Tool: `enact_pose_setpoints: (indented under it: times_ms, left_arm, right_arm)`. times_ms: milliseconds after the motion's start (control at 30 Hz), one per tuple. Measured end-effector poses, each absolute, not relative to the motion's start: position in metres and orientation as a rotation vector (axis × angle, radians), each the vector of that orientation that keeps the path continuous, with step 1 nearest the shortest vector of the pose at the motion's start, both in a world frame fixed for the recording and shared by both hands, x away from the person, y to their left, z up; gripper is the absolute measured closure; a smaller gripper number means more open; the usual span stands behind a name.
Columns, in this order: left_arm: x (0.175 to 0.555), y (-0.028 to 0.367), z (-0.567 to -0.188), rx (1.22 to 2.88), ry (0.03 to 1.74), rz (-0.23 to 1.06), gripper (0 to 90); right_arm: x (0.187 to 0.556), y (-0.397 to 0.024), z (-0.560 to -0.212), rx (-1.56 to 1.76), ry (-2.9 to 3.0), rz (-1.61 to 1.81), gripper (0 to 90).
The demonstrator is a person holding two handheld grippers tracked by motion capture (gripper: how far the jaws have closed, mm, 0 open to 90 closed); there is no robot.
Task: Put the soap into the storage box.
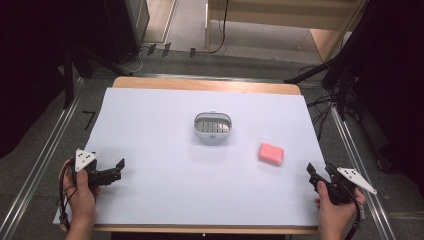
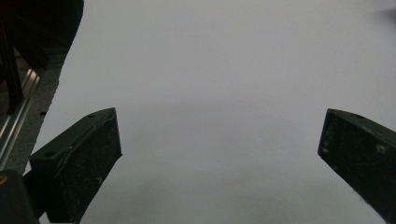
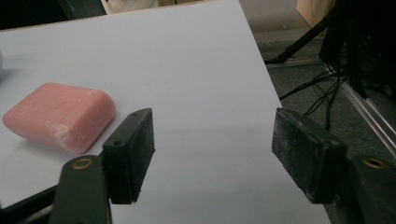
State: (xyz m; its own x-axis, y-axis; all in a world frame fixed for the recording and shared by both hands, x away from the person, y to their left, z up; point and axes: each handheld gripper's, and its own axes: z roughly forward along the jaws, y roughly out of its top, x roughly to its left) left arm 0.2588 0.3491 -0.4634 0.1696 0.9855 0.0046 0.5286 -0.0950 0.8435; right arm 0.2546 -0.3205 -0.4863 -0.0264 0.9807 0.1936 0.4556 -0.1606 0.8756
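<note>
A: Two black two-jaw grippers, both gaped wide and empty. Left gripper sat at the near left corner, right gripper at the near right.

B: Soap?

A: Pink rounded soap bar lay flat, ahead and left of the right gripper, close by; long axis ran roughly across the table. Right hand was far nearer. White oval slotted soap dish stood mid-table, apart from the bar.

B: Surface?

A: White sheet over the wooden table; grey floor, cables, dark stands around.

Soap lies right of the dish (well apart).
</note>
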Motion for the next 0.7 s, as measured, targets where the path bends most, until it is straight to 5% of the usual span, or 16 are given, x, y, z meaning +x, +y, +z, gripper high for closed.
enact_pose_setpoints:
  times_ms: [267,567,700]
  left_arm:
    - [0.258,0.349,-0.464,1.712,1.448,0.799,0.0]
    - [0.258,0.349,-0.463,1.713,1.441,0.804,0.0]
    - [0.258,0.349,-0.463,1.712,1.443,0.807,0.0]
  right_arm:
    - [0.260,-0.327,-0.485,1.608,1.592,1.244,43.0]
    - [0.252,-0.324,-0.479,1.556,1.686,1.188,19.6]
    - [0.249,-0.322,-0.477,1.518,1.738,1.161,18.9]
